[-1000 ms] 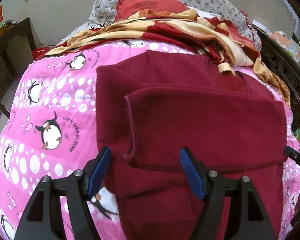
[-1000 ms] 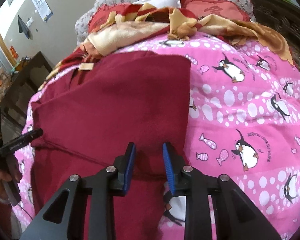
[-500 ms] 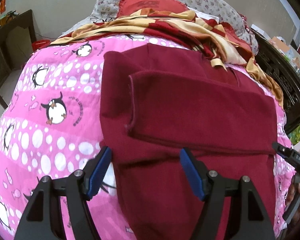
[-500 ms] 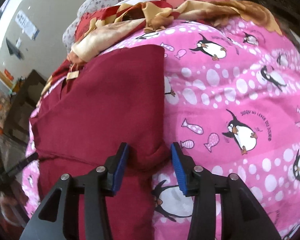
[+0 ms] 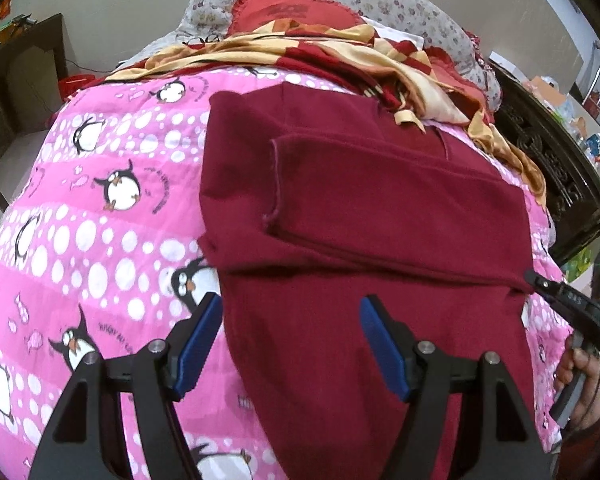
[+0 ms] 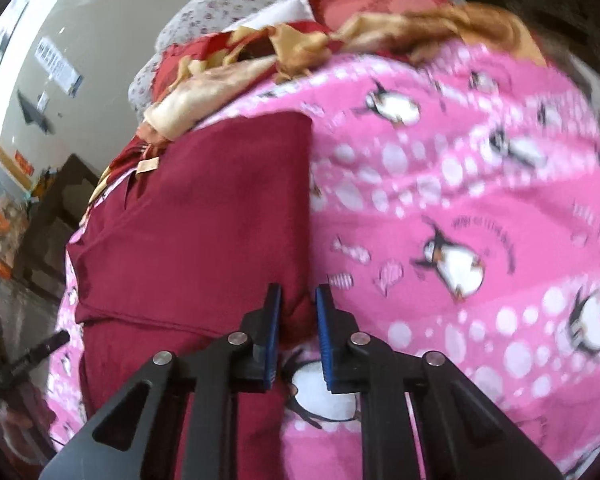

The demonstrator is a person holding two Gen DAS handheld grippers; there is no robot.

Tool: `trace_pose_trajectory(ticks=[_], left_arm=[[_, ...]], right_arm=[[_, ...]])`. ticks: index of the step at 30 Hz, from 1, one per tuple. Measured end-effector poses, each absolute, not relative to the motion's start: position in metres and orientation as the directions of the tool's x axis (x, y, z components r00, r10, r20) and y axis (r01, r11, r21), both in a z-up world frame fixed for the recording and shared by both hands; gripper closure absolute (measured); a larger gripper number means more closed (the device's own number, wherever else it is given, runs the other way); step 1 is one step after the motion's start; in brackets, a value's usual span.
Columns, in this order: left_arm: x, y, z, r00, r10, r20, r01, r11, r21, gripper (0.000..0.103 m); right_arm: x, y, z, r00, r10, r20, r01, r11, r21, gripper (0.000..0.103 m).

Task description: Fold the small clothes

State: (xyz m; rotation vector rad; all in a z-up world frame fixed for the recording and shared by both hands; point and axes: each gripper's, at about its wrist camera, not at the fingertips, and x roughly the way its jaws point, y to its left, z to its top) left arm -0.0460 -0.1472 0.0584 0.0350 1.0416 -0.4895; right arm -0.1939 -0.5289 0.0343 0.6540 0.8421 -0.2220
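A dark red garment point(image 5: 380, 208) lies spread on the pink penguin quilt point(image 5: 100, 216) that covers the bed, with one sleeve or flap folded across its middle; the top edge of the garment touches a crumpled red and yellow blanket point(image 5: 340, 48) heaped toward the pillows point(image 5: 380, 4); the left tool point(image 5: 292, 344) hangs over the near left edge of the garment with its jaws standing wide and nothing gripped, one blue pad above the quilt and the other above the red cloth; the right tool point(image 6: 298, 334) sits at the near right edge of the garment, its jaws narrow and closing with a fold of that red edge between the pads point(image 6: 272, 332), though whether they already press it cannot be told through the blur.
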Motion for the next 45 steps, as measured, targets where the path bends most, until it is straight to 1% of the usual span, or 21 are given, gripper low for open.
trace_pose_trajectory(ticks=[1,6,10,13,15,19,21,23,25,27,29,31,34,36,38,39,40,41,43,44,45], left_arm=[[-0.049,-0.146,0.058,0.403,-0.371,-0.837,0.408,0.891,-0.199,0.028],[-0.068,-0.140,0.059,0.387,-0.384,-0.838,0.430,0.879,-0.204,0.028],[-0.080,-0.139,0.056,0.375,-0.394,-0.839,0.438,0.873,-0.215,0.028],[-0.086,-0.139,0.053,0.367,-0.385,-0.847,0.432,0.877,-0.211,0.028],[-0.091,-0.137,0.053,0.356,-0.388,-0.850,0.425,0.877,-0.222,0.028],[-0.102,-0.127,0.057,0.371,-0.376,-0.849,0.427,0.881,-0.204,0.028],[-0.104,-0.121,0.057,0.379,-0.363,-0.851,0.417,0.888,-0.194,0.028],[-0.106,-0.113,0.055,0.377,-0.357,-0.855,0.402,0.895,-0.196,0.028],[-0.107,-0.104,0.055,0.381,-0.349,-0.856,0.386,0.901,-0.196,0.028],[-0.109,-0.097,0.057,0.389,-0.346,-0.854,0.375,0.906,-0.196,0.028],[-0.111,-0.088,0.060,0.398,-0.344,-0.851,0.362,0.911,-0.199,0.028],[-0.114,-0.079,0.064,0.406,-0.345,-0.846,0.350,0.914,-0.205,0.028],[-0.118,-0.066,0.069,0.416,-0.343,-0.842,0.335,0.919,-0.208,0.028],[-0.120,-0.060,0.072,0.420,-0.341,-0.841,0.328,0.921,-0.209,0.028],[-0.122,-0.053,0.074,0.424,-0.338,-0.840,0.322,0.923,-0.210,0.028],[-0.123,-0.050,0.075,0.427,-0.337,-0.839,0.318,0.925,-0.210,0.028],[-0.125,-0.046,0.076,0.429,-0.336,-0.839,0.314,0.926,-0.210,0.028],[-0.126,-0.044,0.076,0.430,-0.335,-0.838,0.310,0.927,-0.211,0.028],[-0.126,-0.037,0.078,0.427,-0.337,-0.839,0.298,0.929,-0.221,0.028],[-0.126,-0.034,0.079,0.425,-0.339,-0.839,0.293,0.929,-0.227,0.028],[-0.127,-0.031,0.082,0.424,-0.342,-0.839,0.290,0.928,-0.233,0.028]], right_arm=[[-0.197,-0.531,0.037,0.666,0.071,-0.742,0.439,0.768,0.467,0.056],[-0.209,-0.527,0.061,0.668,-0.012,-0.744,0.473,0.779,0.412,0.053],[-0.204,-0.507,0.068,0.676,0.070,-0.733,0.371,0.828,0.421,0.053],[-0.186,-0.504,0.051,0.621,0.070,-0.780,0.372,0.850,0.372,0.053],[-0.180,-0.507,0.043,0.604,0.084,-0.792,0.373,0.849,0.374,0.053],[-0.191,-0.495,0.066,0.596,0.040,-0.802,0.370,0.873,0.318,0.053],[-0.202,-0.482,0.078,0.617,0.098,-0.781,0.320,0.875,0.363,0.051],[-0.215,-0.459,0.087,0.622,0.258,-0.739,0.200,0.860,0.468,0.043],[-0.227,-0.429,0.090,0.578,0.431,-0.693,0.066,0.822,0.566,0.041],[-0.237,-0.404,0.087,0.533,0.519,-0.668,-0.005,0.792,0.611,0.039],[-0.246,-0.370,0.076,0.456,0.584,-0.671,-0.063,0.774,0.630,0.036],[-0.251,-0.338,0.063,0.390,0.588,-0.709,-0.122,0.796,0.593,0.036],[-0.252,-0.308,0.046,0.359,0.516,-0.778,-0.160,0.855,0.493,0.036],[-0.251,-0.297,0.034,0.336,0.485,-0.808,-0.165,0.874,0.456,0.036],[-0.255,-0.290,0.026,0.314,0.470,-0.825,-0.190,0.882,0.430,0.038],[-0.260,-0.284,0.027,0.317,0.466,-0.826,-0.209,0.884,0.418,0.041],[-0.262,-0.281,0.031,0.331,0.462,-0.823,-0.224,0.885,0.407,0.049],[-0.265,-0.279,0.038,0.351,0.458,-0.817,-0.236,0.887,0.396,0.054],[-0.267,-0.277,0.049,0.371,0.474,-0.798,-0.254,0.879,0.404,0.056],[-0.267,-0.273,0.054,0.372,0.499,-0.783,-0.271,0.865,0.423,0.060],[-0.265,-0.269,0.058,0.361,0.536,-0.763,-0.292,0.842,0.453,0.062]])
